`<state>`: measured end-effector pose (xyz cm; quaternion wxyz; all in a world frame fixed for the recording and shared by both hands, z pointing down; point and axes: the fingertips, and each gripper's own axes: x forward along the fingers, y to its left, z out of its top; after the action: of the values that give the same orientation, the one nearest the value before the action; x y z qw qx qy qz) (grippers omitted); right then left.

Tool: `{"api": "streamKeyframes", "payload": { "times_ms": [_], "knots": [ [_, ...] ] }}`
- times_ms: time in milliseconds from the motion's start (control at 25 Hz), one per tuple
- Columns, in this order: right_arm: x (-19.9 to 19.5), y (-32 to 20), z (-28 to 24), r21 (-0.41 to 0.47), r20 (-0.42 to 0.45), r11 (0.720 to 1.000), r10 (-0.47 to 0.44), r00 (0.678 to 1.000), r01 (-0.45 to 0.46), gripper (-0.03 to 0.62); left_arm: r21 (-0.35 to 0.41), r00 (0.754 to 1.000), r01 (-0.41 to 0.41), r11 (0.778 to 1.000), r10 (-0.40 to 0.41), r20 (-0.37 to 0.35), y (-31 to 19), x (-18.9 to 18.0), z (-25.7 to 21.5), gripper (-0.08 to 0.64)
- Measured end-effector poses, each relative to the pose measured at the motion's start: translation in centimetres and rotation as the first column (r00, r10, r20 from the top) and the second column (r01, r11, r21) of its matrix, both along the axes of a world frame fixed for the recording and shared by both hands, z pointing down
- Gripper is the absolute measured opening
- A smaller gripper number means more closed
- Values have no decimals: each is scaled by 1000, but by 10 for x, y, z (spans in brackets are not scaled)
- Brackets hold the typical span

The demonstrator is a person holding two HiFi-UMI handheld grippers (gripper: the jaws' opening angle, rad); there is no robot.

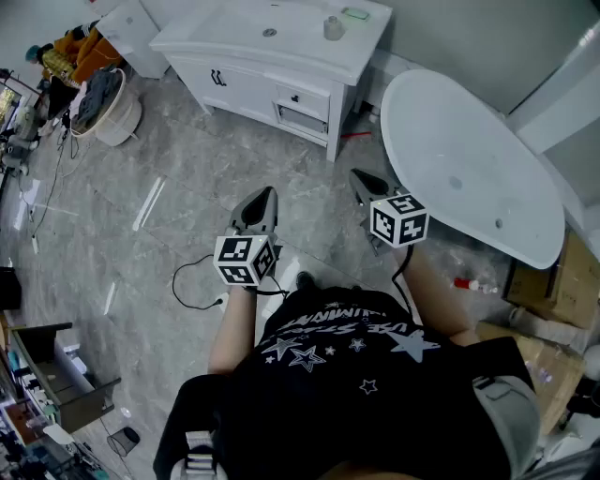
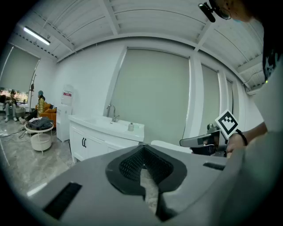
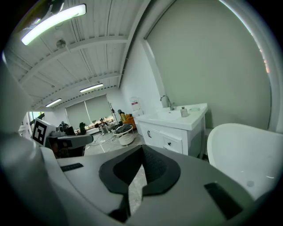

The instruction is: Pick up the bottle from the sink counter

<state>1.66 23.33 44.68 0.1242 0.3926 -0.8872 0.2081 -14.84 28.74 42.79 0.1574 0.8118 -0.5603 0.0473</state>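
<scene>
The small grey bottle point(image 1: 333, 28) stands on the white sink counter point(image 1: 281, 42), right of the basin, far ahead of both grippers. It shows in the left gripper view point(image 2: 131, 126) and the right gripper view point(image 3: 183, 112) as well, small and distant. My left gripper point(image 1: 266, 195) is held over the floor, shut with nothing in it; its jaws point(image 2: 142, 148) meet at the tips. My right gripper point(image 1: 357, 176) is beside it, also shut and empty, jaws together point(image 3: 142, 148).
A white bathtub point(image 1: 469, 169) fills the right side next to the cabinet point(image 1: 281, 94). A green soap dish point(image 1: 355, 13) lies behind the bottle. A round basket with clothes point(image 1: 103, 108) stands at the left. A black cable point(image 1: 192, 281) lies on the grey floor.
</scene>
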Motion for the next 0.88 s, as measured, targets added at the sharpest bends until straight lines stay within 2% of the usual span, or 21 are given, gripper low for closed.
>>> {"api": "streamKeyframes", "payload": {
  "times_ms": [480, 880],
  "knots": [
    [-15, -4, 4, -3, -12, 1000, 20, 1000, -20, 6, -11, 1000, -22, 1000, 21, -21, -6, -14, 11, 8],
    [-33, -11, 7, -5, 0, 995, 99, 995, -99, 6, -36, 998, -45, 998, 43, -55, -10, -39, 20, 8]
  ]
}}
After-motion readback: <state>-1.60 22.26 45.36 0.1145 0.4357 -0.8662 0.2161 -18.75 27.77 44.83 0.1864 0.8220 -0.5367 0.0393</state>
